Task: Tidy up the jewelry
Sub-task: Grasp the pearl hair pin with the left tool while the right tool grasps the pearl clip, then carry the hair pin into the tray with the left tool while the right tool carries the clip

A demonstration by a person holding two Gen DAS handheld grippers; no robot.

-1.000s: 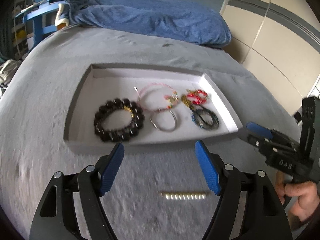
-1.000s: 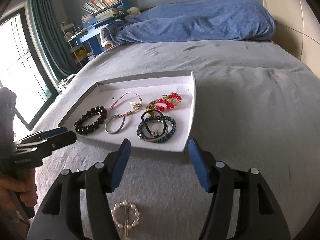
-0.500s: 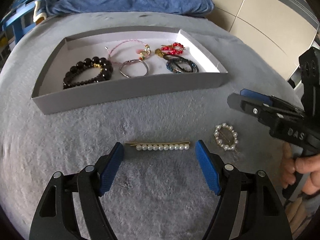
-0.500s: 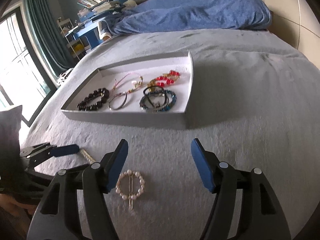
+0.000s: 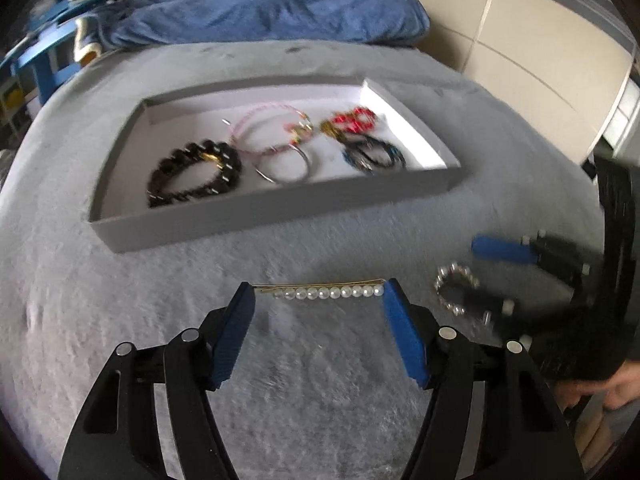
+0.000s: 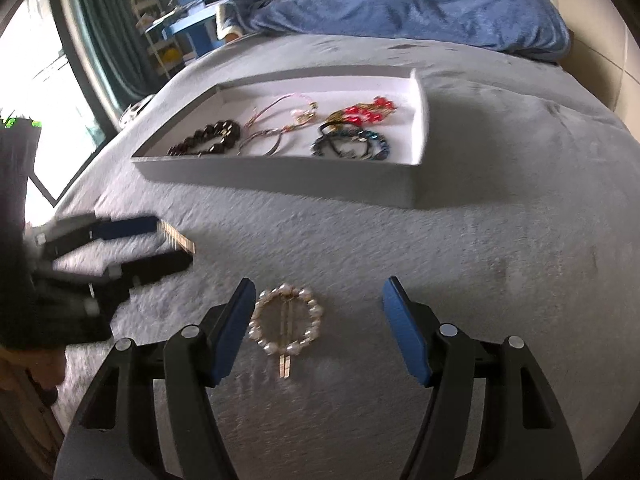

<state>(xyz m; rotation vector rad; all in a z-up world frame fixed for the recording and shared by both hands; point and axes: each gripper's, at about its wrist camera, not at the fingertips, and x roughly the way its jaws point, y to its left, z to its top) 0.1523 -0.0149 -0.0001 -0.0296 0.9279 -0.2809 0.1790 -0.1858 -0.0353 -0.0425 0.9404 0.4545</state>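
L gripper (image 5: pixel 318 294) sits low over the grey blanket (image 5: pixel 120 320), jaws part open and just been closing in; the pearl bar clip (image 5: pixel 326 289) lies lengthwise between the blue pads (image 5: pixel 236 332). Its ends look right at the pad tips, but can't tell if they actually touch, since the view is a bit blurred. Clip lies flat on the blanket, not lifted.

R gripper (image 6: pixel 318 296) is also part open, nothing gripped. The round pearl hair clip (image 6: pixel 285 322) lies on the blanket between its pads, close to the left-hand pad, well clear of the other one. Seen from the L cam, the R gripper's jaws straddle that round clip.

Beyond both: a shallow grey tray (image 5: pixel 280 208) w/ white floor, on the blanket. Inside it, black bead bracelet (image 5: pixel 194 174) at left, pink cord bracelet (image 5: pixel 266 134) and silver ring bangle (image 5: pixel 286 166) mid, red bead piece (image 5: pixel 354 120) and dark blue-black bands (image 5: pixel 374 156) at right. Blue bedding (image 5: pixel 280 8) is heaped past the tray.
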